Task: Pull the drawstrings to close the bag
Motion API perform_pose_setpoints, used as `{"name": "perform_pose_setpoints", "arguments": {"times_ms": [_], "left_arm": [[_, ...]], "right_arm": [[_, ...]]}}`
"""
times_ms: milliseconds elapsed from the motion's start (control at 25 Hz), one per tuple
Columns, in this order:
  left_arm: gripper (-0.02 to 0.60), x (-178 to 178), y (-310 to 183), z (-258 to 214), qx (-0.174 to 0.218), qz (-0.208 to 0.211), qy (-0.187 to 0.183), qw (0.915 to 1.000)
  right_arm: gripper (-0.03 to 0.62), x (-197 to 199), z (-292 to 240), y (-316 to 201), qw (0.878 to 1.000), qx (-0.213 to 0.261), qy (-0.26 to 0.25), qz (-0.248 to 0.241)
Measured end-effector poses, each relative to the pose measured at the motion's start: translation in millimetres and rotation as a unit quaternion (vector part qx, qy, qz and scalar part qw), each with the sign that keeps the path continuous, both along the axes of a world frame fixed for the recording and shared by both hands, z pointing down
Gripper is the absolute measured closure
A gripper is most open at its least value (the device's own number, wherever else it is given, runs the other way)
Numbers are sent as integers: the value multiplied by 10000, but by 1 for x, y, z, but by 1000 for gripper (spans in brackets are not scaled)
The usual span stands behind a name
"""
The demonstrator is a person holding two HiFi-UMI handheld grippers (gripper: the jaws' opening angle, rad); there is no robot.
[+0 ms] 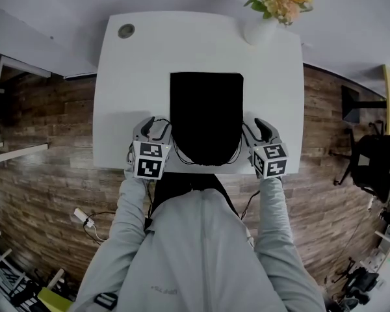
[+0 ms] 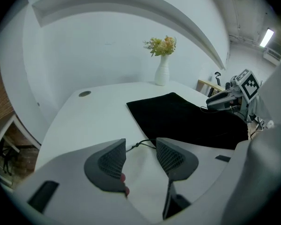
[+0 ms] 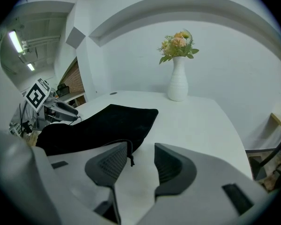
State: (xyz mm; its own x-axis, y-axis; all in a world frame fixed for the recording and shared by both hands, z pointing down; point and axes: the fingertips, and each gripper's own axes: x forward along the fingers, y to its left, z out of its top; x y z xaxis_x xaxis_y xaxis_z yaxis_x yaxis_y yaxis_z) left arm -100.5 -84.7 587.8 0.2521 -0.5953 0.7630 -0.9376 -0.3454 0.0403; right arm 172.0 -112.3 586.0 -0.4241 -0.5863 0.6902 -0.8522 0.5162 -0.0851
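A black drawstring bag lies flat on the white table, its gathered mouth toward the near edge. My left gripper stands open at the bag's left near corner; the thin black drawstring lies loose on the table between its jaws, touching neither pad. My right gripper stands open at the right near corner, and the other cord's end hangs by its left pad. The bag shows beyond the left jaws, with the right gripper on its far side. The bag also fills the right gripper view's left.
A white vase with flowers stands at the table's far right corner. A round grey cable port sits at the far left corner. The person's grey sleeves reach over the near edge. Wooden floor surrounds the table; a dark chair stands at the right.
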Motion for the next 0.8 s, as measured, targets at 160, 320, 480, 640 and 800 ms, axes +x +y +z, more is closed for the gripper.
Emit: {"name": "perform_pose_setpoints", "arguments": {"times_ms": [160,320,480,640,800], "left_arm": [[362,-8,-7,-17,280,-161,41,9995],[358,-15,-12,-31,451,-275,144,9985],[359,-17,-19,-49,709,-340,174,9968],[359,-16,-24,-70,948,-334,250,9946],[359,-13,-29,-96,1203,-313,362,9916]], "right_arm": [[413,-3,-9,-1,9999,112,-44,-23],[404,-8,-27,-6,9991,373,-179,-24],[402,-9,-53,-14,9966,760,-306,73],[402,-7,-88,-23,9914,1195,-484,237],[402,-4,-130,-28,9825,1631,-810,394]]}}
